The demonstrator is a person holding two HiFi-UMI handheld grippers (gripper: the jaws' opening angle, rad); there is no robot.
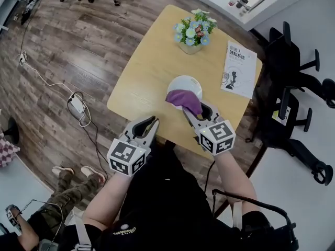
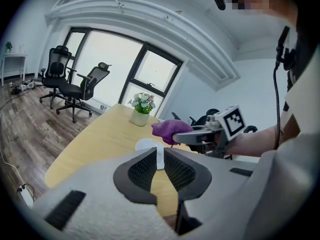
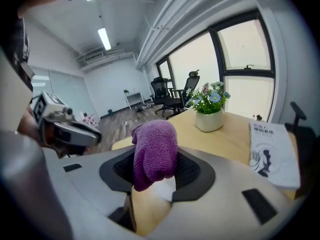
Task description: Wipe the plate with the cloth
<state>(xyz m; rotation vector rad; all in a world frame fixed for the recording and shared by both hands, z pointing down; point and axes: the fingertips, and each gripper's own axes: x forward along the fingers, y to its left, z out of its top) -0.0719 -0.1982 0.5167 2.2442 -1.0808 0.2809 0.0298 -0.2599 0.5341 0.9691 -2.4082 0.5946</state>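
A white plate lies on the wooden table, towards its near edge. My right gripper is shut on a purple cloth; the cloth's bunched end hangs over the plate's near rim. In the right gripper view the cloth fills the gap between the jaws of the gripper. My left gripper hovers at the table's near edge, left of the plate, open by a narrow gap and empty. In the left gripper view the plate lies beyond that gripper, with the cloth to the right.
A flower pot stands at the table's far side. A booklet lies at its right. Office chairs crowd the right side. A cable and power strip lie on the floor at left, near a seated person's legs.
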